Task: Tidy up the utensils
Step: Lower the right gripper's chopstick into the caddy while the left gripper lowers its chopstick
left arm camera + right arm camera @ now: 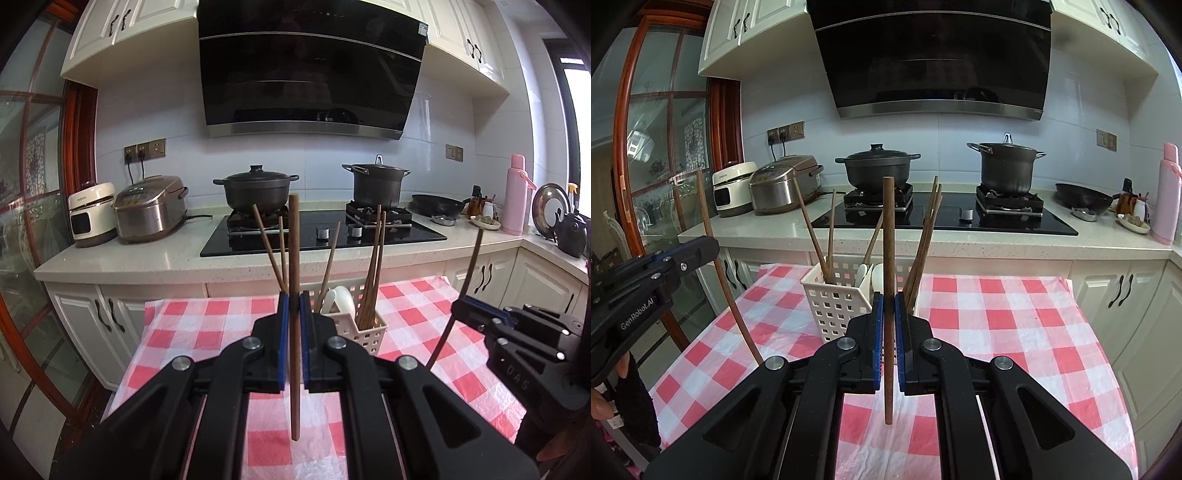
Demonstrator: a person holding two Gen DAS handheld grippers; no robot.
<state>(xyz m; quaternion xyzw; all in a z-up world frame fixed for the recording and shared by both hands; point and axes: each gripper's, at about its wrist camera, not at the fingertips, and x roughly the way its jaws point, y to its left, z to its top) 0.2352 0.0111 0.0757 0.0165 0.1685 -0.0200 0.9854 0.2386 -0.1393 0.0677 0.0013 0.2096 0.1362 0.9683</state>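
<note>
My left gripper (294, 303) is shut on a brown wooden chopstick (294, 258) held upright above the checked table. My right gripper (888, 303) is shut on another brown chopstick (888, 229), also upright. A white perforated utensil basket (834, 306) stands at the table's far edge, just beyond both grippers; it holds several chopsticks (925, 236) and white spoons (875, 275). The basket also shows in the left wrist view (371, 332). Each gripper shows in the other's view: the right one (476, 314) with its chopstick, and the left one (701, 251).
The table has a red-and-white checked cloth (1015, 325). Behind it runs a counter (147, 254) with a black hob (332, 236), two dark pots (256, 188), rice cookers (149, 208), a wok (437, 203) and a pink flask (517, 194). A glass door (653, 147) is at left.
</note>
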